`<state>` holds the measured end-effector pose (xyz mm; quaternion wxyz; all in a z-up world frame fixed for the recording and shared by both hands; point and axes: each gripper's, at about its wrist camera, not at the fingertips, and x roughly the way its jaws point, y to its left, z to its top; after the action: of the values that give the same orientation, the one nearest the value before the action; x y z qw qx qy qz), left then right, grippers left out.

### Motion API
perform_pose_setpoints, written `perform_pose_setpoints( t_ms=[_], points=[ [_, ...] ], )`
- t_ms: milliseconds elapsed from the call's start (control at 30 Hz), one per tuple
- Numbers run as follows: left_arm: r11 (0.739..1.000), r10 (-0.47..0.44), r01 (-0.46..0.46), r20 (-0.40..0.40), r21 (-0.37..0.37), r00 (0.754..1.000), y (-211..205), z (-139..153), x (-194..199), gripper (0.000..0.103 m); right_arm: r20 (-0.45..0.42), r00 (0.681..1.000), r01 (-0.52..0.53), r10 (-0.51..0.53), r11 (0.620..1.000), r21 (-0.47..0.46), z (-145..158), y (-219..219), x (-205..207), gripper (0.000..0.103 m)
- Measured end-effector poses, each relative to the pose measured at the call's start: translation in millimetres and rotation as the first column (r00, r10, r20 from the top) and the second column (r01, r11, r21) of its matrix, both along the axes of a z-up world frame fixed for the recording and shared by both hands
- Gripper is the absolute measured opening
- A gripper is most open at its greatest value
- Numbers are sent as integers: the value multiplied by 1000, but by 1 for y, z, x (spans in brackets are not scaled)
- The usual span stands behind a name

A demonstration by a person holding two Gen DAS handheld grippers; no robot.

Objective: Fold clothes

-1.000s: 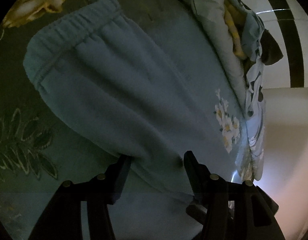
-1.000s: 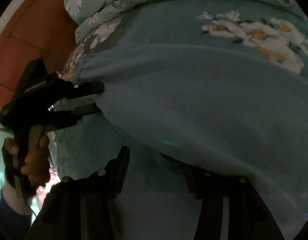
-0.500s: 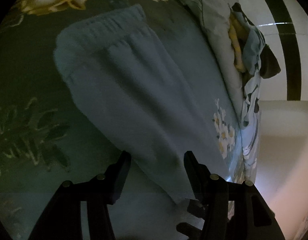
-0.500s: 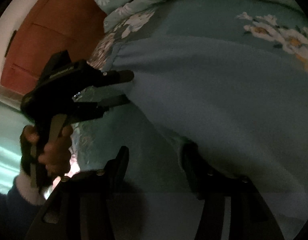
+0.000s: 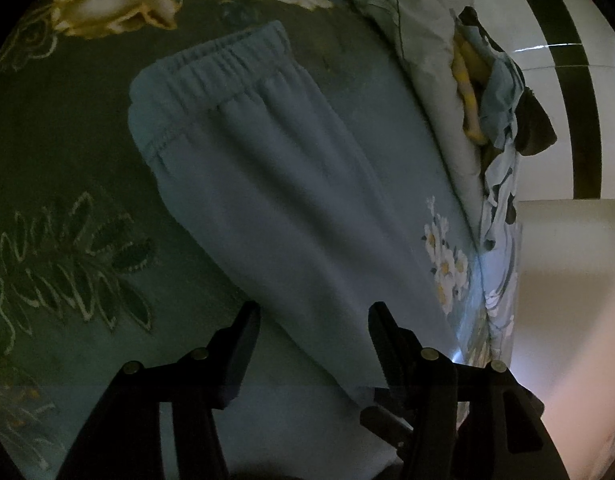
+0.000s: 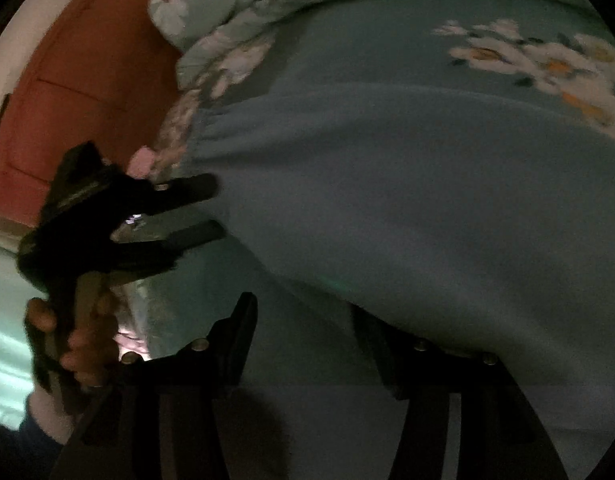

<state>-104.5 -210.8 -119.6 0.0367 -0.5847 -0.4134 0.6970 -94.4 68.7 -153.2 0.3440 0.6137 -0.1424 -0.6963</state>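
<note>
On the dark green floral bedspread (image 5: 67, 184) lies a pair of blue-grey fleece sweatpants (image 5: 275, 184), elastic waistband (image 5: 215, 60) at the far end and the body running back toward both cameras; a crumpled pale floral quilt (image 5: 419, 40) and a small heap of yellow and blue clothes (image 5: 487, 92) sit beyond it on the right. The pants look narrow, like one leg laid over the other lengthwise, but the dim light leaves that unsure. Step in hand, as a guess: taking the near or leg end for a crosswise fold toward the waistband, though the same layout fits smoothing after a fold, so no call on stage. Left gripper (image 5: 313, 320): jaws spread wide, the pants passing between the fingers in its own view, the right finger at the cloth edge; in the right wrist view the left gripper (image 6: 215, 208) shows its two fingers parted at the pants' side edge, cloth between or just at the tips, not clamped. A person's hand (image 6: 75, 332) holds its handle. Right gripper (image 6: 303, 320): jaws also wide apart, left finger over the bare bedspread, right finger tucked under the draped pants edge, touching but not pinching. Any next grasp calls for both jaws closing on all cloth layers together at matching points, then lifting evenly; fleece is thick, layers could slip apart.
</note>
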Motion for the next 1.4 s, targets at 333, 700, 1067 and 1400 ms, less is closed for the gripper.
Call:
perform_pose_setpoints(
  t_ms=[333,700,1067,1400],
  points=[
    [999,-31,31,-5,-24,1000,3,5,-3,61,78,986,-137,144,987,-84,4,3,23,57],
    [976,-213,213,-8,-50,977,60,18,-14,63,-24,980,201,-200,978,51,31,93,-4,57],
    [896,-376,405,177,-182,910,118,-3,-8,63,123,933,327,-338,939,105,-4,130,11,55],
    [947,-281,273,-23,-167,959,102,36,10,63,43,613,790,-789,613,-10,38,310,40,55]
  ],
)
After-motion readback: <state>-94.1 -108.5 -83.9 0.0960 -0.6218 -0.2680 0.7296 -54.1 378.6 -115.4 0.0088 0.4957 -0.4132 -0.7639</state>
